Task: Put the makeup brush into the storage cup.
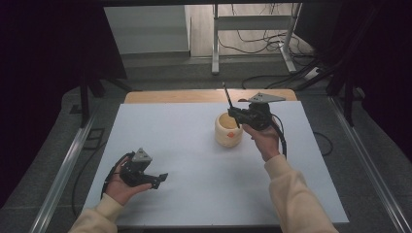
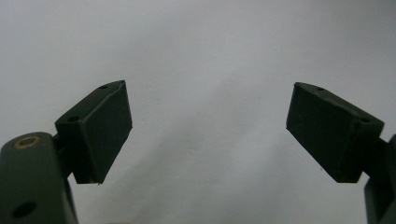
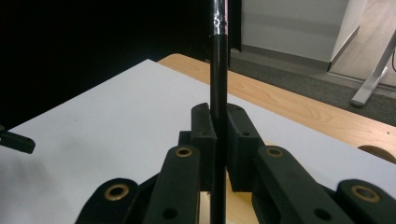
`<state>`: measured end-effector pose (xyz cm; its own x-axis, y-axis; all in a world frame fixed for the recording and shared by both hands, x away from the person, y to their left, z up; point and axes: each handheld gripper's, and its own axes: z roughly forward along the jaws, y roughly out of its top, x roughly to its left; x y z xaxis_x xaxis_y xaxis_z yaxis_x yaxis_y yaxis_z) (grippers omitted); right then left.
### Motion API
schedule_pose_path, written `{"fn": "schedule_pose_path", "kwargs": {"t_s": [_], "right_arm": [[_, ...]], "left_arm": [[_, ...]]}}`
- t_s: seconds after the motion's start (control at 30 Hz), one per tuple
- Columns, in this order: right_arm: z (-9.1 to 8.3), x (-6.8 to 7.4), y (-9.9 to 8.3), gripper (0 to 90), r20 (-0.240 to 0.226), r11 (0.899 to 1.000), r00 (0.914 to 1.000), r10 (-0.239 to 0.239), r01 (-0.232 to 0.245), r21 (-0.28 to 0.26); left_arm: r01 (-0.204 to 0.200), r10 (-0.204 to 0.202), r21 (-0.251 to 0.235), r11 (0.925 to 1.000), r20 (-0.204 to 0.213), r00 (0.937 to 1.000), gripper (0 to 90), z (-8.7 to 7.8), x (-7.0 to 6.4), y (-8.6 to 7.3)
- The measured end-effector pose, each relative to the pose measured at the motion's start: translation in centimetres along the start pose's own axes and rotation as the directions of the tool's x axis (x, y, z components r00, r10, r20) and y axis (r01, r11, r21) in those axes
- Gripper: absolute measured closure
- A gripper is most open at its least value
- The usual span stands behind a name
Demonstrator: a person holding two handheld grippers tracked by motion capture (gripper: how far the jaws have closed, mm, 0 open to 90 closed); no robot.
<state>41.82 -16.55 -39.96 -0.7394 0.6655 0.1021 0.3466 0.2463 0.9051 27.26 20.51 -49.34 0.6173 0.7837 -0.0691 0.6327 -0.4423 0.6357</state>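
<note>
A cream round cup (image 1: 228,130) stands on the white table (image 1: 194,160) right of centre. My right gripper (image 1: 239,114) hovers at the cup's right rim, shut on a thin black pen (image 1: 230,104) that points up and slightly left, its lower end over the cup's opening. In the right gripper view the pen (image 3: 218,70) runs upright between the closed pads (image 3: 204,128) of the right gripper (image 3: 218,140). My left gripper (image 1: 160,178) rests low near the table's front left, open. In the left gripper view its pads (image 2: 100,128) stand wide apart over bare white table, the left gripper (image 2: 208,130) holding nothing.
A wooden strip (image 1: 204,95) borders the table's far edge. Beyond it are grey floor, a white desk frame (image 1: 252,36) and loose cables. Dark curtains flank both sides. Metal rails (image 1: 63,170) run along the table's left and right.
</note>
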Motion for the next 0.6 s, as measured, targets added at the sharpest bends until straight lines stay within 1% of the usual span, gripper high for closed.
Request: {"fn": "schedule_pose_path", "kwargs": {"t_s": [0.6], "right_arm": [[1.7, -0.9, 0.6, 82.6, 0.009, 1.000, 0.9997, 0.021, -0.021, 0.001]], "left_arm": [[0.007, -0.007, -0.004, 1.0000, -0.002, 1.0000, 14.7, -0.2, 0.2, -0.1]]}}
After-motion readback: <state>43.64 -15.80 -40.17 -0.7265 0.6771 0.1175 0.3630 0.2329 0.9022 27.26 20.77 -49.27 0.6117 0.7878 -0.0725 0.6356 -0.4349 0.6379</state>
